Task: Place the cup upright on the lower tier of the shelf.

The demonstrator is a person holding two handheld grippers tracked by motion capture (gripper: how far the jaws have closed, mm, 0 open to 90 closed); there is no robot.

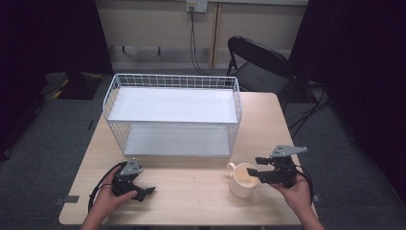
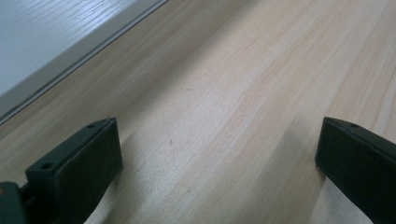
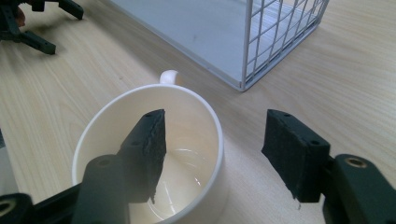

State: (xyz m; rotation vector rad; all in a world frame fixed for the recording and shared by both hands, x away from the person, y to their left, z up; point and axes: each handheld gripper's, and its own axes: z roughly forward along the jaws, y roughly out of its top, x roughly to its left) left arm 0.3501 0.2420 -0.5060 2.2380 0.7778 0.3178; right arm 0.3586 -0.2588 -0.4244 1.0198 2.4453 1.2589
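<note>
A cream mug stands upright and empty on the wooden table, its handle turned toward the rack. My right gripper is open at the mug's right side. In the right gripper view the mug has one jaw inside it and the other outside, so my right gripper straddles its wall without pinching it. My left gripper rests low at the front left, open over bare wood.
A white two-tier wire rack with empty shelves stands mid-table; its corner is close beyond the mug and its base lies near my left gripper. A black folding chair stands behind the table. Dark curtains hang on both sides.
</note>
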